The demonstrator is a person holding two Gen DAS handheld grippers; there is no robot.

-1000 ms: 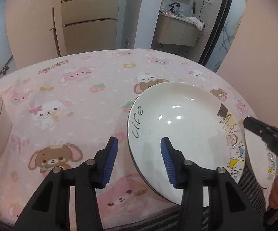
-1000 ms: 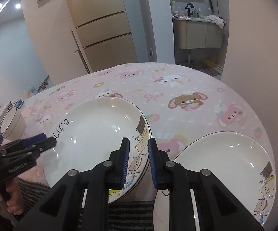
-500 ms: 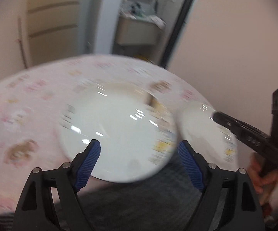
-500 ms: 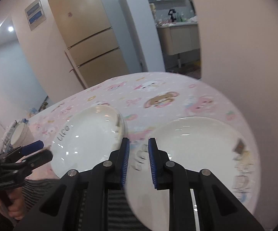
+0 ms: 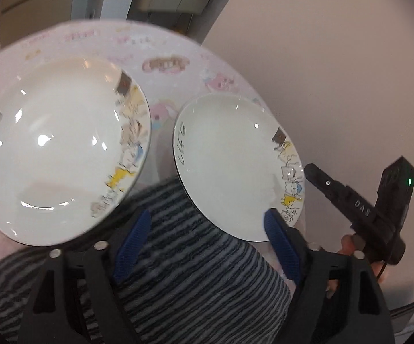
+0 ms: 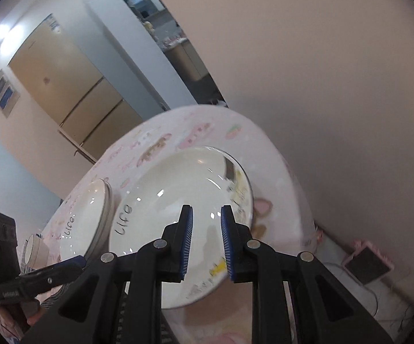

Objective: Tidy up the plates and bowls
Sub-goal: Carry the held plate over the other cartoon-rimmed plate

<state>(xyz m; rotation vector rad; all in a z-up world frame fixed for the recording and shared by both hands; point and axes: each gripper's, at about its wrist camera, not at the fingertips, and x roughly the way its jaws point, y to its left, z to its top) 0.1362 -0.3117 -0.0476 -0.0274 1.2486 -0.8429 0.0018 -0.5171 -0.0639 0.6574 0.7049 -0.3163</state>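
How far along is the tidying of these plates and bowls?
Done: a stack of plates seems to have formed on the left. In hand: nothing. The right gripper hovers, empty, over the single plate, and the left gripper is closing near its rim, gripping nothing. Left: probably adding that plate, then the bowl.

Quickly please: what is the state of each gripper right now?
Left gripper: jaws closing, the pads not pressing on anything.
Right gripper: jaws only slightly apart, holding nothing.
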